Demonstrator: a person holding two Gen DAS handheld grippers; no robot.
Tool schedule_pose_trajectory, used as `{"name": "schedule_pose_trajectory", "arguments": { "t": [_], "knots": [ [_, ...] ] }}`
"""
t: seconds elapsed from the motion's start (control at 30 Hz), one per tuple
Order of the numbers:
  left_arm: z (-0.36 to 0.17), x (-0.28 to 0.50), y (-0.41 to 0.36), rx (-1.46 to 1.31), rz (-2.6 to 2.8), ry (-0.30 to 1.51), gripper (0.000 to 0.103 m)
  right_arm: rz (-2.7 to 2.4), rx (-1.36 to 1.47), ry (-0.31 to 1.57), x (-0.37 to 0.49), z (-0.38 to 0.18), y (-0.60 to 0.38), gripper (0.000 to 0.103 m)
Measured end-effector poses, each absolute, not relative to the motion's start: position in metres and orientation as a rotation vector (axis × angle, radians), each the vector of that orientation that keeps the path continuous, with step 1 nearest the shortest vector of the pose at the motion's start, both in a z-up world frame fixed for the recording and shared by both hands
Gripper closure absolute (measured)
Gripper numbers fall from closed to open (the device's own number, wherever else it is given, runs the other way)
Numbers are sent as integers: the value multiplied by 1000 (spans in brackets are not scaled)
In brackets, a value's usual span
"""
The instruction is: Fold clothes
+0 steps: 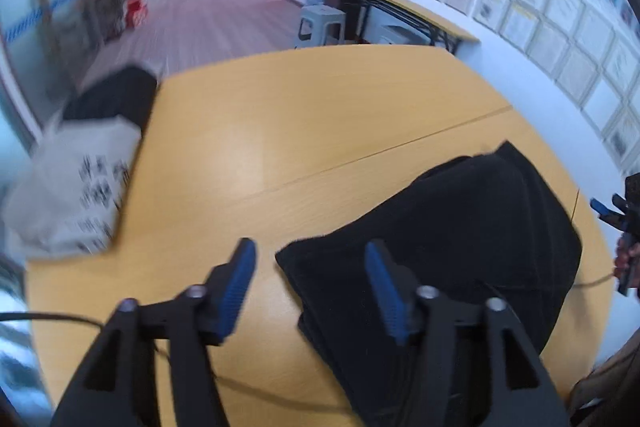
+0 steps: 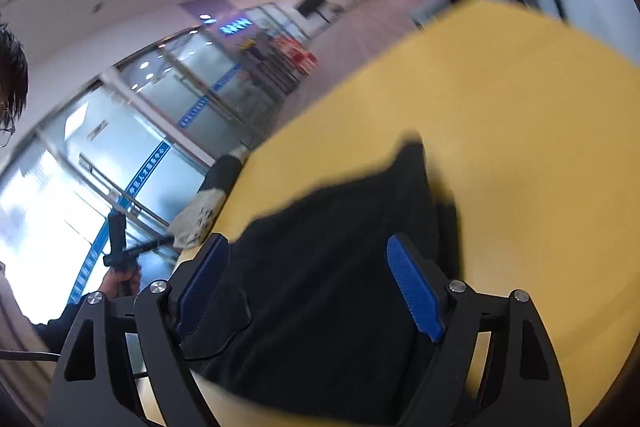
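A black garment (image 1: 472, 239) lies folded in layers on the yellow wooden table (image 1: 320, 115). My left gripper (image 1: 312, 287) is open and empty, hovering over the garment's left corner, its right finger above the cloth. In the right wrist view the same black garment (image 2: 340, 267) fills the space between the blue pads. My right gripper (image 2: 312, 287) is open and empty above it, tilted. The right gripper also shows at the far right edge of the left wrist view (image 1: 624, 223). The left gripper (image 2: 120, 247) shows at left in the right wrist view.
A grey printed bag (image 1: 76, 187) and a black item (image 1: 116, 95) sit off the table's left edge. A thin cable (image 1: 280, 395) runs across the table near me. A second table (image 1: 404, 7), a stool (image 1: 320, 25) and a wall of framed papers stand behind.
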State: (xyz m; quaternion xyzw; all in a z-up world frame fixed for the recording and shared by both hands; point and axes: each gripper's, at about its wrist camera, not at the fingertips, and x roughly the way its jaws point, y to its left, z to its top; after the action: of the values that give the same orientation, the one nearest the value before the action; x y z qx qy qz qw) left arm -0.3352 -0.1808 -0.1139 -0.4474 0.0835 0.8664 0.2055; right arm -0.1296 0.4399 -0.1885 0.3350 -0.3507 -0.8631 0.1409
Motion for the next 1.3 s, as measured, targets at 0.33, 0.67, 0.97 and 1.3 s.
{"name": "schedule_pose_trajectory", "arguments": {
  "t": [0.33,0.67,0.97,1.3],
  "knots": [
    [-128,-312,-42,-1067,1977,739,11,-2470,1202,-1534,-27,-296,420,19],
    [-241,-306,94,-1005,1566,936,19,-2617,1028,-1642,-67,-310,413,19],
    [-274,-301,105,-1028,1495,867,21,-2700,1091,-1527,-115,-291,423,80],
    [-276,-243,139,-1040,1543,703,19,-2980,745,-280,-123,-147,401,82]
  ]
}}
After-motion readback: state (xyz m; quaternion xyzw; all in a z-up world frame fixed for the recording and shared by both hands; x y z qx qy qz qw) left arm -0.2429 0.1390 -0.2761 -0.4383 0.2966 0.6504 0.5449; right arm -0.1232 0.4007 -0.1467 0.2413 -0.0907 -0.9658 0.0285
